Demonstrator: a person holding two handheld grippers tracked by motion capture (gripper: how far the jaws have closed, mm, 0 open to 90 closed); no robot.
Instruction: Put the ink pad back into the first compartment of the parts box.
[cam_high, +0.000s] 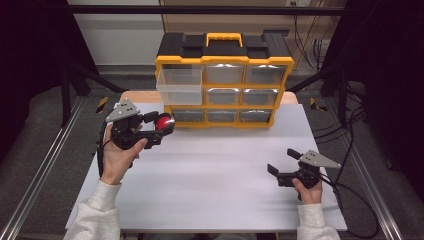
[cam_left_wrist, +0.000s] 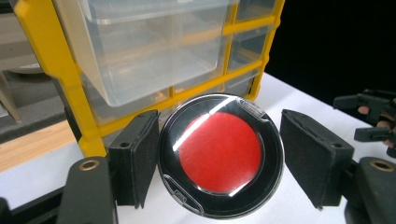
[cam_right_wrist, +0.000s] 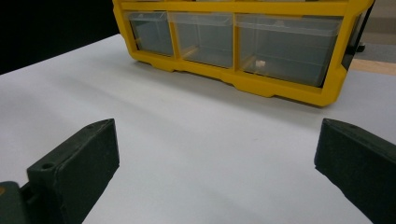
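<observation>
A round red disc in a black case with a clear lid (cam_left_wrist: 219, 154) sits between the pads of my left gripper (cam_left_wrist: 219, 140), which is shut on it. In the high view the left gripper (cam_high: 161, 125) holds the disc (cam_high: 165, 121) above the table's left side, just in front of the yellow and black drawer organizer (cam_high: 224, 62). The organizer's top-left clear drawer (cam_high: 179, 86) is pulled out; in the left gripper view this drawer (cam_left_wrist: 154, 51) is close behind the disc. My right gripper (cam_high: 282, 160) rests open near the table's right front, nothing between its jaws (cam_right_wrist: 215, 154).
The white table (cam_high: 220, 175) stretches between the two hands. The organizer's other clear drawers (cam_right_wrist: 280, 42) are pushed in, and one bottom drawer holds a small white piece (cam_right_wrist: 261, 63). Cables (cam_high: 350, 190) trail off the table's right edge. Dark frame rails flank both sides.
</observation>
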